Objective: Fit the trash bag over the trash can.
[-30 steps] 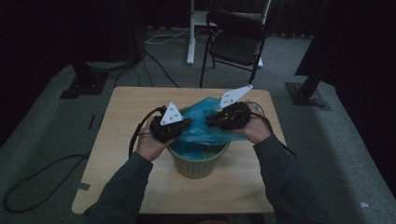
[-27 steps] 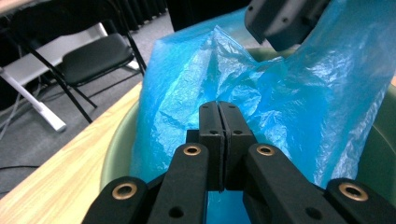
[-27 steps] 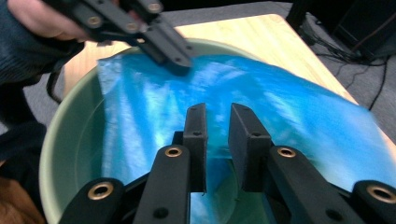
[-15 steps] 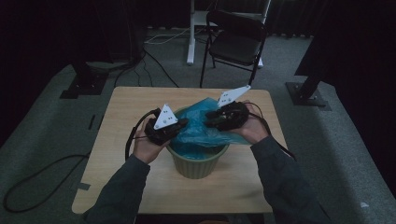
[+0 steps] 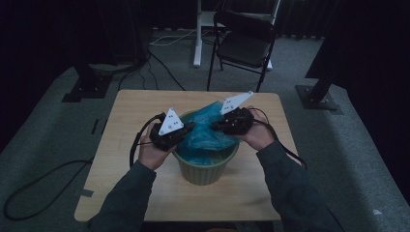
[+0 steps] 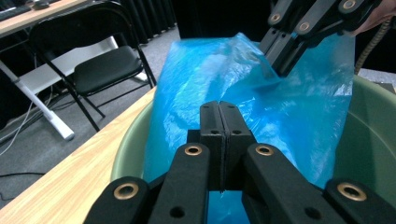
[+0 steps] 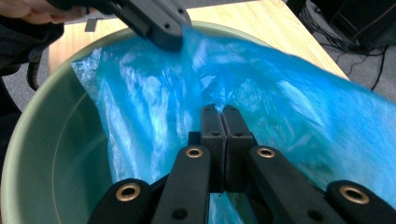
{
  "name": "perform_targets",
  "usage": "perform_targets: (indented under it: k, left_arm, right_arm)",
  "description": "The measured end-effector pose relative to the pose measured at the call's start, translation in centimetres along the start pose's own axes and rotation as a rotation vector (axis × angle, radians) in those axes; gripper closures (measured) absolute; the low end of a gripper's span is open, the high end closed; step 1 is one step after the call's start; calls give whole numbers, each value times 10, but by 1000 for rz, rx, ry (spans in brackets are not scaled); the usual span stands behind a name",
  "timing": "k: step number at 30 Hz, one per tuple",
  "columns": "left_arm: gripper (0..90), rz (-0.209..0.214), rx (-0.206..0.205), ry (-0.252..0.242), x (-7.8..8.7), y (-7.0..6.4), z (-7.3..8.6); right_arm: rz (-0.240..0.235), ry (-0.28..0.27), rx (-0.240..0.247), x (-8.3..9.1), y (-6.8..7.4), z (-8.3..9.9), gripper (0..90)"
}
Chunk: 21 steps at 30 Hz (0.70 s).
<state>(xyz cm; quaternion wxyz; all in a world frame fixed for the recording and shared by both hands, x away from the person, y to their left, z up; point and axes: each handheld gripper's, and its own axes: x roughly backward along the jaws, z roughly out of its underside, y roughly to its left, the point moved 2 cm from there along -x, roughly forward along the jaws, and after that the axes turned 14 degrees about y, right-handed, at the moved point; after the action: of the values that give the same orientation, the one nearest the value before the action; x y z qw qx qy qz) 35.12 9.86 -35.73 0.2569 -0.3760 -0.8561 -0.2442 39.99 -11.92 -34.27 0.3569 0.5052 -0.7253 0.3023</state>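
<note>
Blue bag (image 5: 207, 134) sits in green bin (image 5: 205, 169) mid-table. Left gripper (image 6: 219, 108) & right gripper (image 7: 218, 112), jaws pressed together, each pinch its film. High view adds bare tabletop (image 5: 130, 111) around; chair (image 5: 244, 43) beyond far edge.

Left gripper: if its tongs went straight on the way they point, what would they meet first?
Most likely the blue bag, whose film rises just past the shut left gripper; beyond it is the right gripper, though depth is uncertain.
</note>
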Motion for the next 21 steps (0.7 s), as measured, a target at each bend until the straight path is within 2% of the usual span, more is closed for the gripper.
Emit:
perform_targets:
  k: [3,7,12,19,21]
  left_arm:
    - [895,-6,16,-8,3,3,5]
    - [896,-16,31,6,6,7,13]
    - [895,-24,74,9,10,16,26]
    - [895,-20,128,2,15,25,42]
    - [896,-34,135,9,17,27,46]
  right_arm:
    - [14,10,-18,4,-3,3,900]
    - [36,35,-39,8,-6,8,899]
    - [42,51,-68,12,-10,16,897]
    - [51,51,-114,19,-16,28,890]
    - [63,54,-124,21,-17,30,890]
